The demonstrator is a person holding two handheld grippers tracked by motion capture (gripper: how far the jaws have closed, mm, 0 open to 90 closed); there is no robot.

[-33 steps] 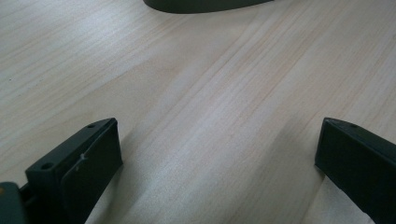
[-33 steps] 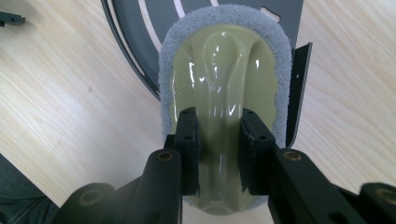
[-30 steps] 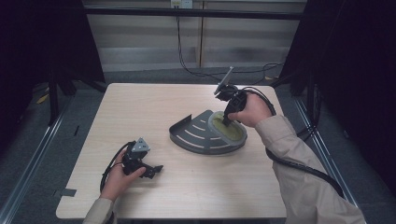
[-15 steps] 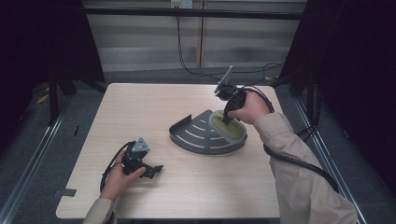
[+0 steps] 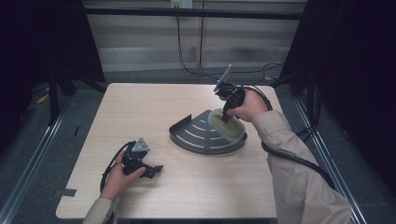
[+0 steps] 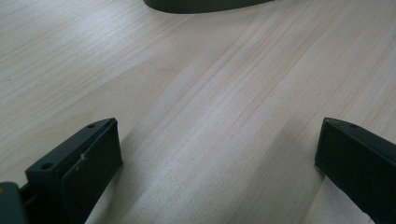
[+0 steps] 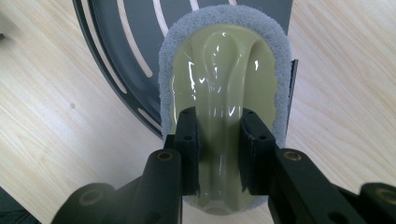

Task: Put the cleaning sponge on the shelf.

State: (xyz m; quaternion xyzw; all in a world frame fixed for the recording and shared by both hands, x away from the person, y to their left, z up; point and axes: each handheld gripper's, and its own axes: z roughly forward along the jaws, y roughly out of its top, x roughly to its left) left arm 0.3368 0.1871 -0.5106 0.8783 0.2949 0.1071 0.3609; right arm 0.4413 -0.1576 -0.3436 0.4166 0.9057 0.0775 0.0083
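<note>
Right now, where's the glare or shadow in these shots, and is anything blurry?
Right gripper view: bright glints on the glossy scrubber handle, sharp focus on the right gripper. Left gripper view: the left gripper throws soft shadows on the table; the rack edge is slightly soft. High view: table evenly lit, surroundings very dark, overall a little grainy.

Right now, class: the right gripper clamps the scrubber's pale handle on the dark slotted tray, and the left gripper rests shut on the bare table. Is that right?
Not quite. The left gripper is open: the left gripper view shows its jaws wide apart with bare table between them. The rest holds: the right gripper clamps the scrubber by its pale handle on the dark slotted tray.
</note>
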